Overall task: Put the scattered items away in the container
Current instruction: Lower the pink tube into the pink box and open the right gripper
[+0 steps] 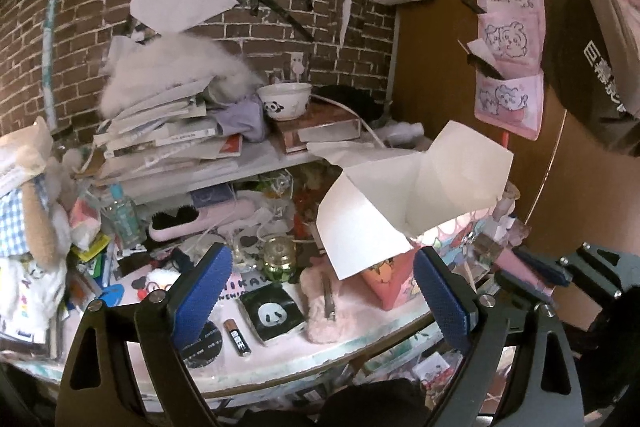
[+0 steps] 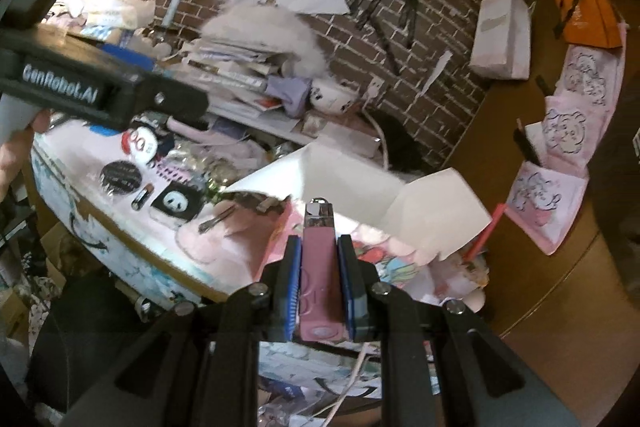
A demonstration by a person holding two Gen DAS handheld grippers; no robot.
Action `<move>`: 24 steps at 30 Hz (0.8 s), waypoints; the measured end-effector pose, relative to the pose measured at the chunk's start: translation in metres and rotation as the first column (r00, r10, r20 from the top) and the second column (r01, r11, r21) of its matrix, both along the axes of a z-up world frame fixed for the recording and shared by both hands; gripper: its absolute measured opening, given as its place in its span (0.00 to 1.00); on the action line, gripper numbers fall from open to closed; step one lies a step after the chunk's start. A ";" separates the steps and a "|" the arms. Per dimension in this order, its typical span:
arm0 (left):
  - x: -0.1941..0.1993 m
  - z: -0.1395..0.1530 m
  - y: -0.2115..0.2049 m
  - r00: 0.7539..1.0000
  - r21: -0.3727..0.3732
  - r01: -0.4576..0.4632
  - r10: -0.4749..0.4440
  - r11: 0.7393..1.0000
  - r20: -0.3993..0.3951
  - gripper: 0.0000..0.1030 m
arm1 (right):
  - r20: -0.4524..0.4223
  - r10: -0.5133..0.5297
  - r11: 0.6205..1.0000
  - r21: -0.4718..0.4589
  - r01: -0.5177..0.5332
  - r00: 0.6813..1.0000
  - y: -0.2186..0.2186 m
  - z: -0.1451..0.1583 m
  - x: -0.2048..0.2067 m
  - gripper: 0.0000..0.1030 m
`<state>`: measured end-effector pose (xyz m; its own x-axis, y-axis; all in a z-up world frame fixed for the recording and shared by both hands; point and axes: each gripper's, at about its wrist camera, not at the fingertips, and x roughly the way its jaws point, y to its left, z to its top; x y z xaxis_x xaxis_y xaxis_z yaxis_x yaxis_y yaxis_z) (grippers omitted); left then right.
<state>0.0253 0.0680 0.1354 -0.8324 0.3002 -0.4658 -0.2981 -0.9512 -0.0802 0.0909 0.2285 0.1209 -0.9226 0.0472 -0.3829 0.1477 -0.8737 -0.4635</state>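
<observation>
Right gripper (image 2: pixel 319 255) fingers clamped on pink tube (image 2: pixel 319 267) — silver cap forward, pointing at pink box (image 1: pixel 386 285) with white flaps open; contents hidden. Left gripper (image 1: pixel 322 291) fingers spread wide, empty. Between them on tabletop (image 1: pixel 280 363): panda case (image 1: pixel 271 313), battery (image 1: pixel 239 338), fluffy pink pouch (image 1: pixel 320 307) — pouch just beside box.

White flaps hide the pink box (image 1: pixel 384 291) interior ahead of the left gripper (image 1: pixel 322 291) (contents unseeable); the other gripper's body (image 1: pixel 580 275) runs off frame, blurred.
</observation>
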 end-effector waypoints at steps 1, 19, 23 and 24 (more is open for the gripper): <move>0.000 0.000 0.000 1.000 -0.003 -0.003 0.003 1.000 -0.001 0.88 | -0.007 -0.004 1.000 0.000 0.004 1.000 0.001 0.003 -0.001 0.14; -0.014 -0.015 -0.011 0.999 -0.016 -0.041 0.042 0.999 0.020 0.88 | 0.085 -0.102 0.993 -0.044 0.106 0.991 0.023 0.022 -0.140 0.14; -0.016 -0.018 -0.011 0.999 -0.026 -0.042 0.043 0.999 0.023 0.88 | 0.166 -0.106 0.991 -0.064 0.118 0.980 0.022 0.009 -0.173 0.14; -0.017 -0.019 -0.011 0.999 -0.029 -0.044 0.045 0.999 0.024 0.88 | 0.189 -0.105 0.990 -0.069 0.119 0.976 0.021 0.006 -0.180 0.14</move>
